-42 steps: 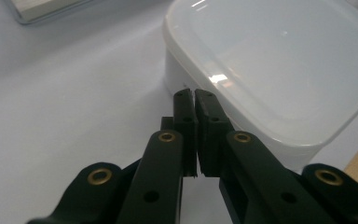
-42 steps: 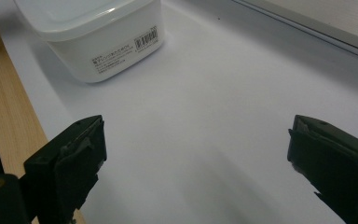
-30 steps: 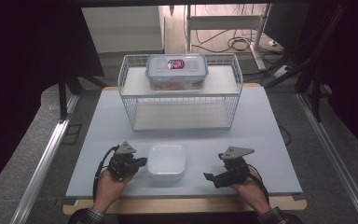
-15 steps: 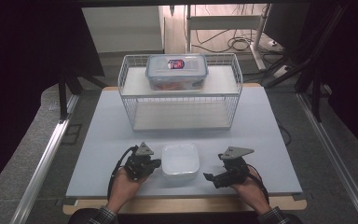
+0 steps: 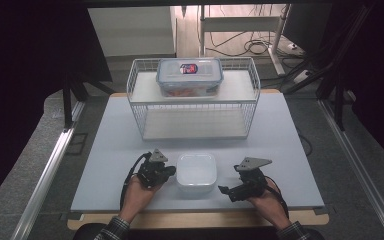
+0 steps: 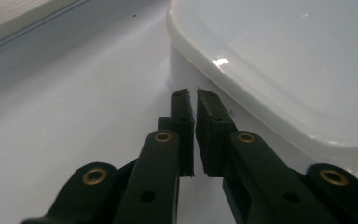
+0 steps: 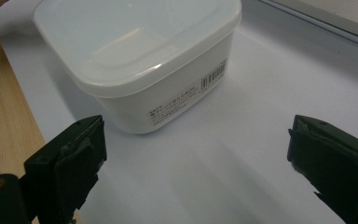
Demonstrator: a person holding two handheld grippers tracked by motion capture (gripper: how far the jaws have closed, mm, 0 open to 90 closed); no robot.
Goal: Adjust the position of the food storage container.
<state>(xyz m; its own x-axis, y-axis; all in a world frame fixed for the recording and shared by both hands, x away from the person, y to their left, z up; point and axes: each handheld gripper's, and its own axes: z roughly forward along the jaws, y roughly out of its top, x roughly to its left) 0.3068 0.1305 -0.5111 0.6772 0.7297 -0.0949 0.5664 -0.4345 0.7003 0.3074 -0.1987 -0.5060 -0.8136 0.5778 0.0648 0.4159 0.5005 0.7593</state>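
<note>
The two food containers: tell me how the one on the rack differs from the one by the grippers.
The clear container sits on top of the wire rack; the white container sits on the table. The clear container shows reddish contents and a lid sticker; the white container is opaque with a plain lid. The clear one looks oblong, the white one squarish. Both are lidded.

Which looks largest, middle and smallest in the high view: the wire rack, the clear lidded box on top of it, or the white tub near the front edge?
1. wire rack
2. clear lidded box
3. white tub

The tub lies nearer the camera yet looks smallest, so that order seems safe.
</note>
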